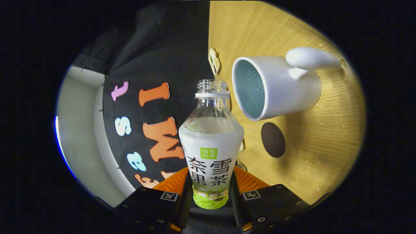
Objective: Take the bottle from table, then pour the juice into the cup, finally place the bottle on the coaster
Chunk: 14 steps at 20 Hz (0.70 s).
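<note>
Your gripper (211, 191) has its jaws closed narrow on the bottle (211, 152), one finger pressing each side of its lower body, w/ the bottle running straight out ahead between them. Cap's off, the neck is open and clear, and the white label covers the lower part. The view is rolled sideways, so the wooden table (312, 156) stands like a wall beside the bottle. Just beyond the bottle mouth you've got the white cup (282, 87), its blue inside facing the bottle and its handle on the far side. The dark round coaster (273, 139) lies on the table near the cup, apart from it. Water drops dot the tabletop.
</note>
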Motion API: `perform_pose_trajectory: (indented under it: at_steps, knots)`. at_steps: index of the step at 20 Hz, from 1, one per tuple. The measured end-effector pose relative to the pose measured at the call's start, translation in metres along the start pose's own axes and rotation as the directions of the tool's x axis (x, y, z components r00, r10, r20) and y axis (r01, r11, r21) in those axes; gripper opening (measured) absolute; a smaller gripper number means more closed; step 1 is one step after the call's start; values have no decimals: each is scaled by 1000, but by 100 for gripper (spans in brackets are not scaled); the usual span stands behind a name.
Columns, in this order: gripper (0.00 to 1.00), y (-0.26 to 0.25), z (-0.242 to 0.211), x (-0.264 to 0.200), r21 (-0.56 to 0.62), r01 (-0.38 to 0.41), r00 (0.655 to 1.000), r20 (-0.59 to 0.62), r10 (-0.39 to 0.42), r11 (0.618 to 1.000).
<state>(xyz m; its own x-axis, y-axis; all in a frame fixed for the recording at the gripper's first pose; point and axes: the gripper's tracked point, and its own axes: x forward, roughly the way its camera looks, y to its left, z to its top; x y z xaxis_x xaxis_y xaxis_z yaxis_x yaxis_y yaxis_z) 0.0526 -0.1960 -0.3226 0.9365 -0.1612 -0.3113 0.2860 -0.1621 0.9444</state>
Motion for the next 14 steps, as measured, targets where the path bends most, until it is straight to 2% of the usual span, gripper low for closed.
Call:
perform_pose_trajectory:
  at_steps: [3, 6, 9, 12, 14]
  knots:
    - [56, 11, -1, -6, -166, -44, 999, 7, 46, 985]
    - [56, 32, -2, -7, -380, -75, 996, 16, 88, 922]
    - [56, 65, -2, -10, -566, -133, 985, 13, 171, 814]
    - [56, 93, -1, -9, -695, -166, 970, 15, 244, 700]
    - [56, 107, -5, -12, -783, -167, 957, 17, 289, 599]
